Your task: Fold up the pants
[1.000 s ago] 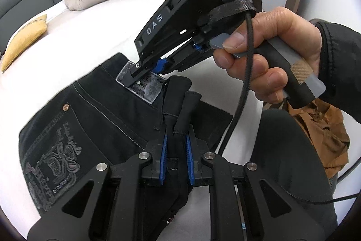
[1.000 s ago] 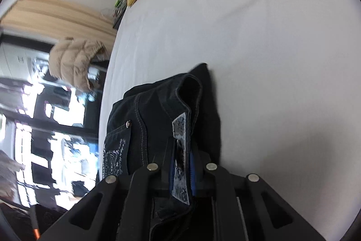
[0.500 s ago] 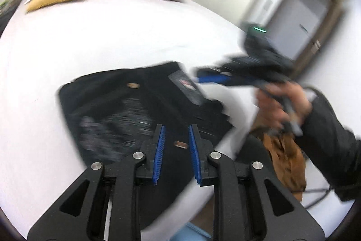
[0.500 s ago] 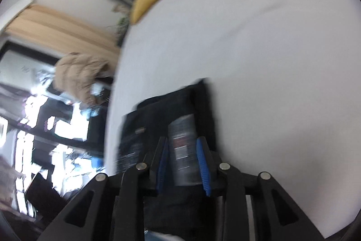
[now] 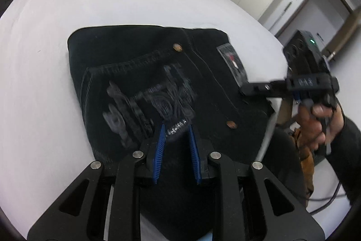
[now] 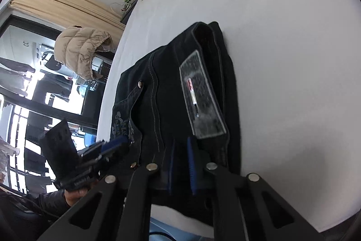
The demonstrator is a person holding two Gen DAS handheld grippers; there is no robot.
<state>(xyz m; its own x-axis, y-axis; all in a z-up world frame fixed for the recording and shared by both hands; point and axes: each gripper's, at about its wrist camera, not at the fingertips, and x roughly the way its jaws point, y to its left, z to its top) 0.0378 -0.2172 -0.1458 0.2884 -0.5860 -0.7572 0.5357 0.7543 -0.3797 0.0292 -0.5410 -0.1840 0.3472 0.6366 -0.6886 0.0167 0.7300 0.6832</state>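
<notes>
Left wrist view: both claws (image 5: 176, 128) (image 6: 180, 146) gape empty over folded black pants (image 5: 140, 60); patch (image 6: 200, 94) lettering seems unreadable.

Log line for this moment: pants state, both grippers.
pants: folded compact on bed, back pocket up | left gripper: open, above pants, holding nothing | right gripper: open, holding nothing, at waistband patch

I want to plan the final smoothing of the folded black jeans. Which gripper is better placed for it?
Probably the left gripper: it hangs open directly above the middle of the folded black jeans. The right gripper, also open, sits at the waistband edge by the grey patch.
</notes>
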